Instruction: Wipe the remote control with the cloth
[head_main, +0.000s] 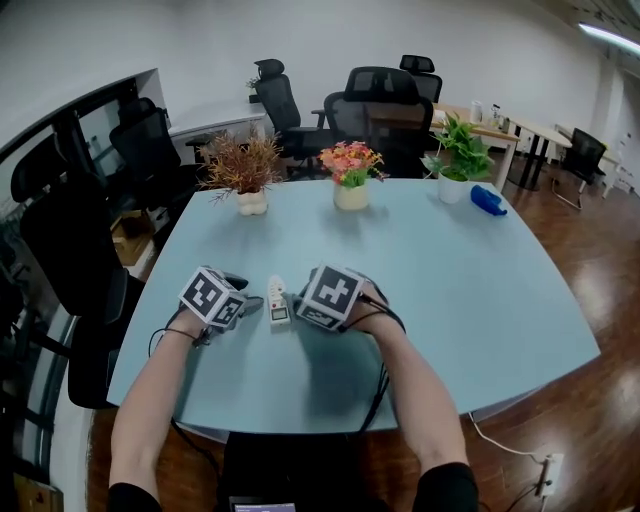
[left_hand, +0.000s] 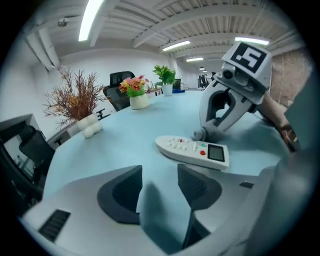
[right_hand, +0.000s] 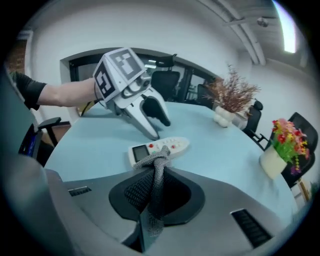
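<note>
From the head view I see the remote control (head_main: 279, 301) flat on the blue table (head_main: 450, 290) between my left gripper (head_main: 240, 303) and right gripper (head_main: 303, 305); the left gripper view shows those jaws half apart and empty, and the right gripper view shows those jaws pinching the grey cloth (right_hand: 152, 175).

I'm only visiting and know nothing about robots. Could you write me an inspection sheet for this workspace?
Surface: light blue table, rounded edge.
Job's things: white remote control lies flat between the grippers; grey cloth reaches it, contact unclear.
Clutter: three potted plants and a blue object near the far edge.
Grippers: left gripper open, empty; right gripper shut on the cloth.
Cables: black cable along the right forearm; white cable on the floor.
Surroundings: black office chairs, wooden floor, more desks.
</note>
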